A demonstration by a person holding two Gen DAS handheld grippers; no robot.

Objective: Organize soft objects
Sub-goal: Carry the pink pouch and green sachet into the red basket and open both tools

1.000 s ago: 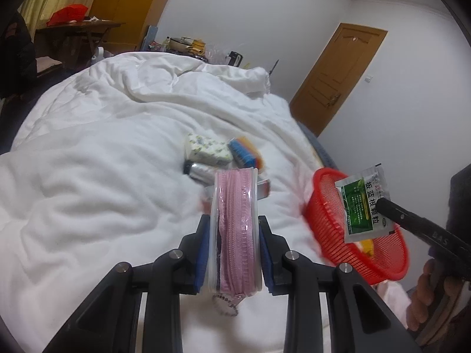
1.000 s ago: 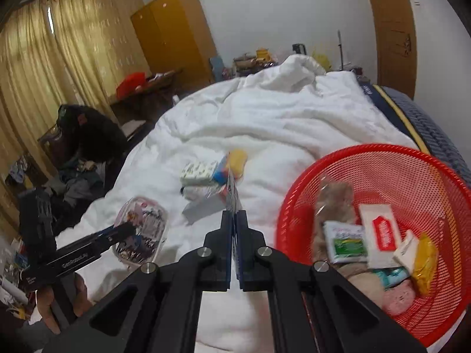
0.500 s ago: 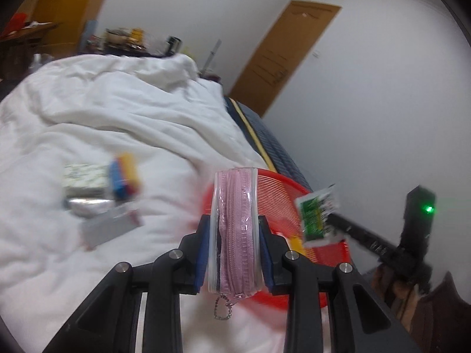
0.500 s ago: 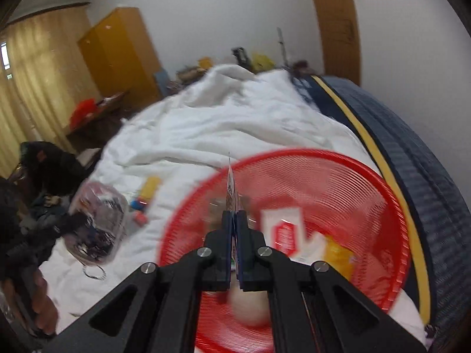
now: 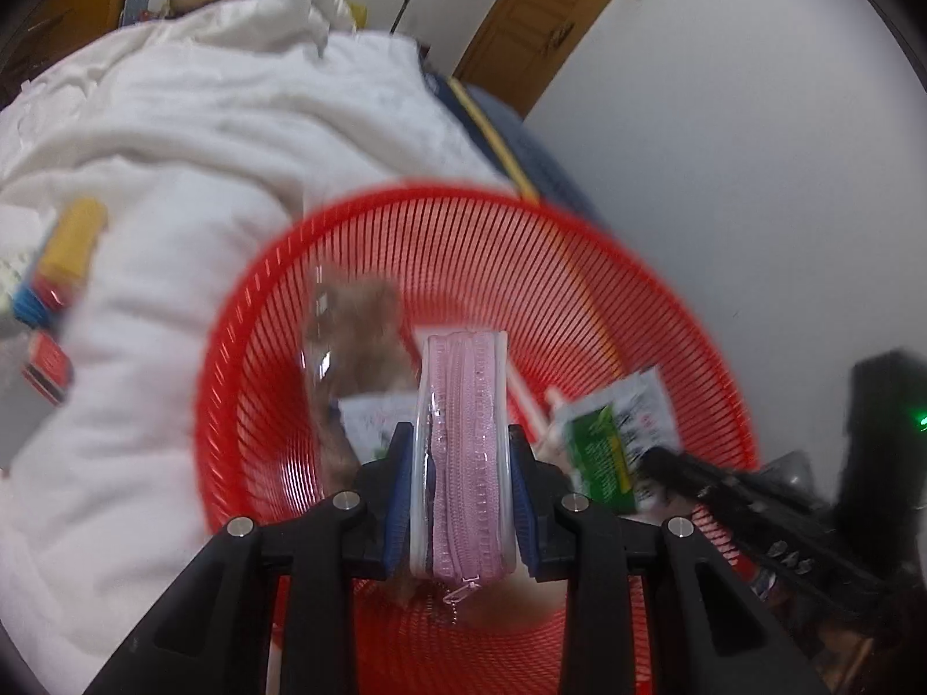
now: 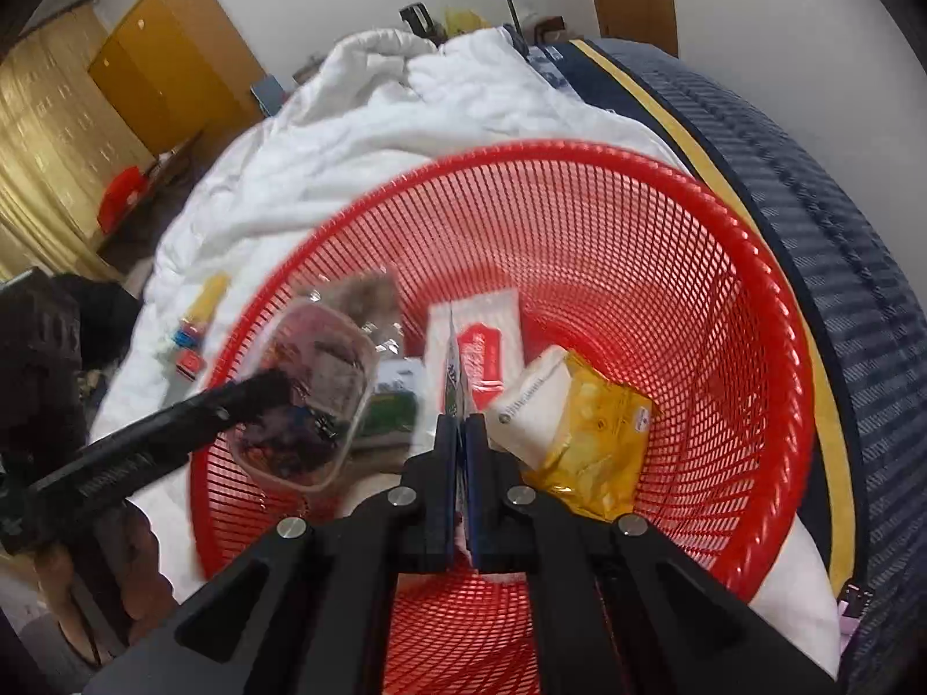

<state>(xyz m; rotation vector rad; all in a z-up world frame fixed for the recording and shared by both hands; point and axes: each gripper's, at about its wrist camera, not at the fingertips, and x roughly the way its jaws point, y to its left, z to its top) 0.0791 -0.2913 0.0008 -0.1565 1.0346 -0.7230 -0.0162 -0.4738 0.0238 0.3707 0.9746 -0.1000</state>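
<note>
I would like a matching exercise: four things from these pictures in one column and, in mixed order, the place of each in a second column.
1. clear zip pouch with pink zipper
2. green-and-white sachet
3. yellow snack packet
4. small yellow-and-blue pack

A. on the white duvet
B. lying in the red mesh basket
C. in the left gripper
D. in the right gripper

1-C, 2-D, 3-B, 4-A

White walls (image 5: 695,174), wooden door (image 5: 539,29), perhaps a yellow wardrobe (image 6: 168,63)

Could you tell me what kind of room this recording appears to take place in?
Most likely a bedroom: a bed with a rumpled white duvet, a yellow wardrobe by curtains, and a wooden door.
</note>
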